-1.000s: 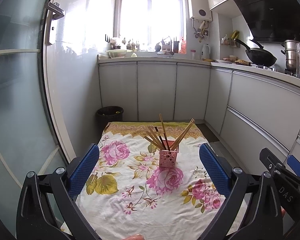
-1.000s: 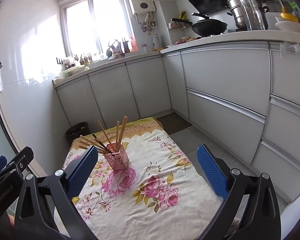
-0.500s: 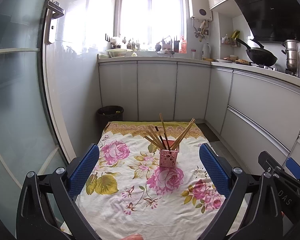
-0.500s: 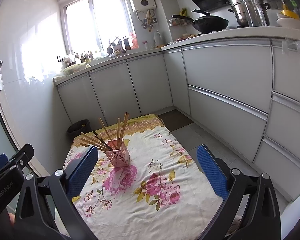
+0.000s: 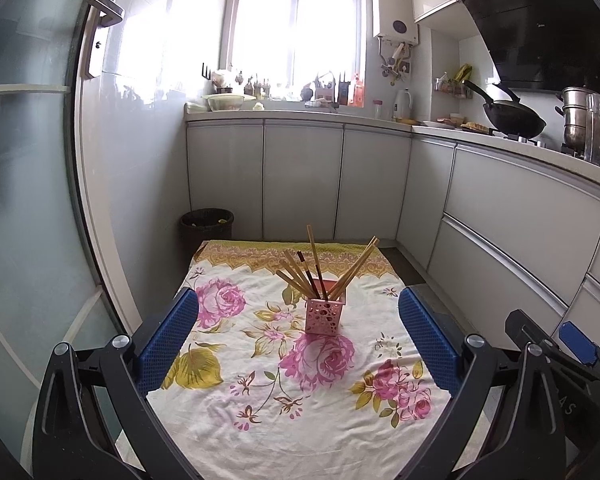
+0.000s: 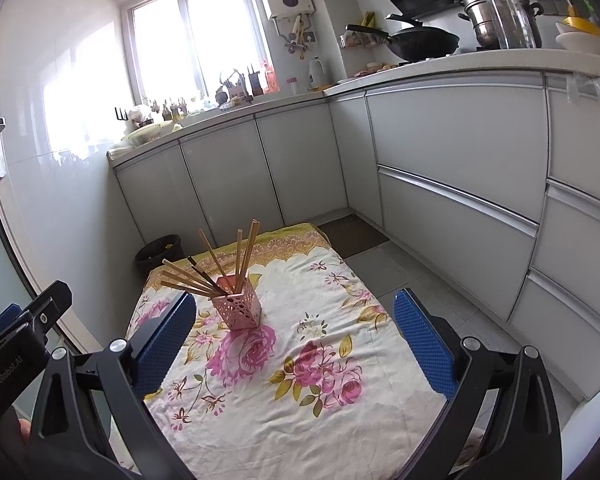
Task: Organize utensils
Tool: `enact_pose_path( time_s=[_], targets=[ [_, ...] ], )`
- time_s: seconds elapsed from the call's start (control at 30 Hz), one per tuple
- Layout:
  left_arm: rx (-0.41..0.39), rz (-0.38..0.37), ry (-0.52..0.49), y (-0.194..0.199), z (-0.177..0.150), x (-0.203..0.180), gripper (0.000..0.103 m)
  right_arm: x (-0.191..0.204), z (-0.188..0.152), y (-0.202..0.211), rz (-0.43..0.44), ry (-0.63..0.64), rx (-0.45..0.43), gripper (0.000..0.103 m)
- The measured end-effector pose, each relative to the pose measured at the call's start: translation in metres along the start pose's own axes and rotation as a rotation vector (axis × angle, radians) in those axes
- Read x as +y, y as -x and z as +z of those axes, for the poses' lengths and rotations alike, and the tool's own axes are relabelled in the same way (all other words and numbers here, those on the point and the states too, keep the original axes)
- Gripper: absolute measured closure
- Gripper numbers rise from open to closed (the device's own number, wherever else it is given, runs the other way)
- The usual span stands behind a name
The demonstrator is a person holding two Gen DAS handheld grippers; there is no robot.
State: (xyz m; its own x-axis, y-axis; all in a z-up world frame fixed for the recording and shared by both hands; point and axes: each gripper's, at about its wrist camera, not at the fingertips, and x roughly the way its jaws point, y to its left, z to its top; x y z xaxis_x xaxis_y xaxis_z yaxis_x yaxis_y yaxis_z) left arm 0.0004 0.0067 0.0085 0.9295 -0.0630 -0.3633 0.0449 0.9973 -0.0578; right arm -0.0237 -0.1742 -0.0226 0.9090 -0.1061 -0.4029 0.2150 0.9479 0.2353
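Note:
A pink perforated holder [image 5: 325, 315] stands upright on a floral cloth [image 5: 300, 408], with several wooden chopsticks [image 5: 300, 274] fanned out of its top. It also shows in the right wrist view [image 6: 238, 306], with the chopsticks [image 6: 204, 276] leaning left. My left gripper [image 5: 298, 340] is open and empty, held back from the holder above the near part of the cloth. My right gripper [image 6: 294, 344] is open and empty, to the right of the holder and nearer than it. No loose utensils show on the cloth.
The cloth covers a low table in a narrow kitchen. Grey cabinets [image 5: 300, 180] run along the back and right. A black waste bin [image 5: 207, 226] stands behind the table's far left corner. A glass door [image 5: 28, 200] is at left. The other gripper shows at right [image 5: 572, 364].
The right gripper's view has tilted and shifted slightly, so the holder sits a little lower and more central. The left view is almost unchanged. Both grippers stay open.

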Motion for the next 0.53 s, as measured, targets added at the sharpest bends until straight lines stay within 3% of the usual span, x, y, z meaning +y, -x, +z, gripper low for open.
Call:
enact_pose_path(
  time_s=[0.27, 0.53],
  targets=[
    [-0.062, -0.001, -0.018, 0.0083, 0.0034, -0.0006, 0.007, -0.002, 0.0002, -0.001, -0.001, -0.004, 0.002, 0.007],
    [-0.033, 0.051, -0.007, 0.0043, 0.0027, 0.002, 0.007, -0.0026, 0.0009, 0.0, 0.006, -0.008, 0.001, 0.007]
  ],
)
